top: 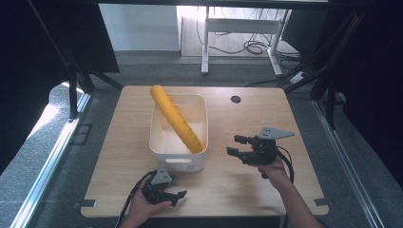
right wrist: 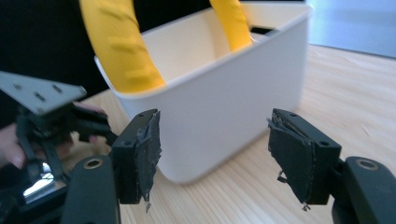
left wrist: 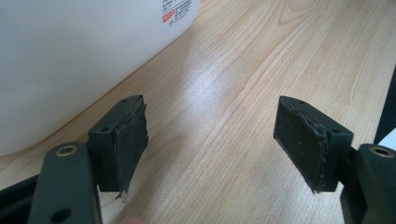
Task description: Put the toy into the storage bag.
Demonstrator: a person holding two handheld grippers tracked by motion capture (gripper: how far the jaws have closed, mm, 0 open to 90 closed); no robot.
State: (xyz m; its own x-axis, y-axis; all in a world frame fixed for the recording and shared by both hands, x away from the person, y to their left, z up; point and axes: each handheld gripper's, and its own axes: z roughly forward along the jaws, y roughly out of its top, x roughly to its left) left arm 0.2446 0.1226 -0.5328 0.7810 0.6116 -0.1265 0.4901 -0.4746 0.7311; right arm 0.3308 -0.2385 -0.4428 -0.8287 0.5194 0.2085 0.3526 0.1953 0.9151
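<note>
- Nearest the camera, the left gripper (top: 164, 191) rests open and empty by the white bin (top: 157, 142).
- Leaning across that bin, the yellow ridged roller (top: 176, 118) looks light, stiff and grippy; its raised far end offers the best hold.
- Right gripper (top: 239, 146) hovers open beside the bin.

The scene is taken by the high view from above the person's edge, looking forward and down, so that the whole tabletop (top: 247, 185) and the floor beyond are covered from some way off. The left gripper view is set low and close, directed along the wood past a corner of the white bin (left wrist: 70, 60). The right gripper view is likewise held near the surface and faced toward the white bin (right wrist: 224, 102), with the yellow roll (right wrist: 121, 51) seen above its rim. The bin is shared by all three views; the left gripper (right wrist: 44, 135) is caught by the right gripper view and by the high view (top: 180, 194)
</note>
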